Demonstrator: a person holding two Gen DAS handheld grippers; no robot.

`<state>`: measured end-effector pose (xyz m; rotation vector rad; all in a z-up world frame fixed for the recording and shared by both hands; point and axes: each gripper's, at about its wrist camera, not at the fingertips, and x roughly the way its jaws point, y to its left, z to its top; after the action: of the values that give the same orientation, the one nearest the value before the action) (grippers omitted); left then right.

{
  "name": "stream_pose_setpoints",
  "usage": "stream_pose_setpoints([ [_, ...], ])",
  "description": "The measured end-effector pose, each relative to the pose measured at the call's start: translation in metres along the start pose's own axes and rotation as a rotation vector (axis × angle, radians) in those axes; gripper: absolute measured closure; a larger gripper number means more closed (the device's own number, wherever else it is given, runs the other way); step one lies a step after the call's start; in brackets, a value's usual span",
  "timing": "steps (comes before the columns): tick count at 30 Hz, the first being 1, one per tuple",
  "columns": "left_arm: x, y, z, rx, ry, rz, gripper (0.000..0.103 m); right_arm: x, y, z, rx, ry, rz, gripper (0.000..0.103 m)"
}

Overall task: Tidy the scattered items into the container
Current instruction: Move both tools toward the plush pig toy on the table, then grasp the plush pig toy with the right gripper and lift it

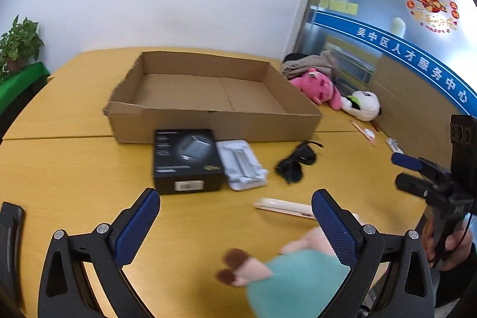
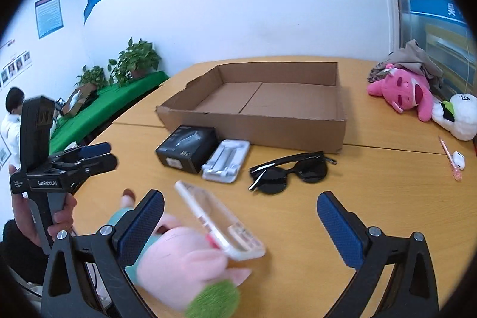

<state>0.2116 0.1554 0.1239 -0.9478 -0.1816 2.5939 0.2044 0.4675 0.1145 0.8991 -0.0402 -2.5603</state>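
- Cardboard box (image 1: 208, 97) sits open and empty mid-desk (image 1: 74, 169); nothing tidied in yet, by the look of it.
- Left hand-held gripper (image 1: 235, 224): jaws spread wide, holding nothing. Hovers over the near desk edge with a teal-and-pink plush doll (image 1: 286, 276) just under its right finger, likely the first pick.
- Right hand-held gripper (image 2: 240, 221): also wide open and empty, above the same doll and a white phone-like handset (image 2: 217, 224) resting against it.
- Loose items line the box's near wall: black product box (image 1: 186, 160), white tray (image 1: 241, 166) touching it, sunglasses (image 1: 295, 163) just beside. Short carry into the box.
- Pink plush (image 2: 402, 99), white plush (image 2: 459, 115), and pen (image 2: 448, 158) lie well apart on the right side.
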Motion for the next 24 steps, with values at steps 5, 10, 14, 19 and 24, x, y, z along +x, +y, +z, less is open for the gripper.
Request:
stream_pose_setpoints([
  [5, -0.006, -0.028, -0.011, -0.008, 0.000, 0.022, 0.000, -0.004, 0.032, -0.025, -0.046, 0.043, 0.034, 0.001],
  [10, -0.007, -0.045, -0.026, -0.019, 0.014, 0.058, 0.000, -0.006, 0.052, -0.040, -0.077, 0.065, 0.064, 0.001],
  [14, -0.006, -0.052, -0.034, -0.013, 0.018, 0.079, 0.000, -0.011, 0.061, -0.044, -0.103, 0.057, 0.043, 0.001],
  [19, -0.005, -0.053, -0.041, -0.012, 0.041, 0.066, 0.000, -0.016, 0.067, -0.047, -0.117, 0.048, -0.003, 0.001],
  [24, -0.006, -0.051, -0.044, -0.012, 0.062, 0.048, 0.000, -0.013, 0.063, -0.052, -0.091, 0.075, -0.017, 0.001],
])
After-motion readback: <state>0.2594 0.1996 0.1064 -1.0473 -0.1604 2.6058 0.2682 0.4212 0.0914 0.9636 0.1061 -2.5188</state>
